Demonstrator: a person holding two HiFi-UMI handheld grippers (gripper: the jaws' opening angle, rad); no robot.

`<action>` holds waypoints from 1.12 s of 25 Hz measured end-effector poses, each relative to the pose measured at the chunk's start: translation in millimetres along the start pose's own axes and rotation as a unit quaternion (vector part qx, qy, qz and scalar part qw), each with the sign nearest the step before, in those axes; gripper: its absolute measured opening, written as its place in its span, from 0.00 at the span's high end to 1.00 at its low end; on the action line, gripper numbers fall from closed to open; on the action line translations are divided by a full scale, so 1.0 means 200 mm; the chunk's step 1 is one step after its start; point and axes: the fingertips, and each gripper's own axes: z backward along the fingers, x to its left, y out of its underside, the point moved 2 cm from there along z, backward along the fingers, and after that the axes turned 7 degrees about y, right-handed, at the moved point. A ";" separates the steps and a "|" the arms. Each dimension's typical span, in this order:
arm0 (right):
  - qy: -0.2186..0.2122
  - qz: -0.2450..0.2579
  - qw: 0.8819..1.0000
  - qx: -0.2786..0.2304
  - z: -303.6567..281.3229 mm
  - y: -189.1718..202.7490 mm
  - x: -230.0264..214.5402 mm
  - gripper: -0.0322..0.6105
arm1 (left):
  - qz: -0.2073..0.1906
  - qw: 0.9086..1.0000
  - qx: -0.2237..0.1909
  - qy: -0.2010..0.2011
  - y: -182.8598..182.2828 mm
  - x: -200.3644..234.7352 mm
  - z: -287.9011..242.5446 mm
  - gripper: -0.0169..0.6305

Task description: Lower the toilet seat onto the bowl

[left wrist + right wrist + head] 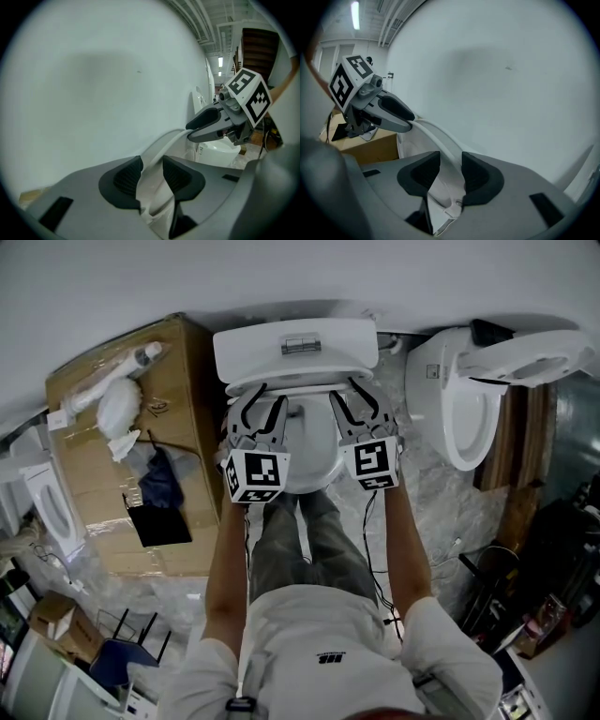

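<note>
Leftmost, a cardboard box [122, 474] stands beside the toilet. Next, the left tongs [258, 413] are clenched on the left side of the toilet seat [169, 137], with the white rim pinched between the dark pads. The seat is raised, tilted up off the bowl [314, 465] in front of the tank [295, 348]. Its rim arches across to the right tongs [361, 409], which are clamped on its right side in the same way. Further right stands a second toilet [459, 399].
</note>
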 end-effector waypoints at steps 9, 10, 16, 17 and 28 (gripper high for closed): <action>0.014 -0.009 1.000 -0.005 0.09 0.05 0.06 0.72 | -0.005 1.000 -0.009 0.014 0.04 -0.08 0.07 0.74; 0.016 -0.009 1.000 -0.004 0.11 0.05 0.07 0.72 | -0.006 1.000 -0.009 0.015 0.05 -0.10 0.08 0.74; 0.030 -0.017 0.999 0.001 0.20 0.11 0.11 0.71 | -0.011 1.000 -0.010 0.020 0.10 -0.18 0.14 0.74; 0.031 -0.017 0.999 0.001 0.21 0.12 0.12 0.71 | -0.012 1.000 -0.009 0.021 0.11 -0.19 0.15 0.74; 0.031 -0.025 0.999 0.009 0.38 0.23 0.23 0.70 | -0.020 0.999 -0.001 0.033 0.21 -0.37 0.28 0.74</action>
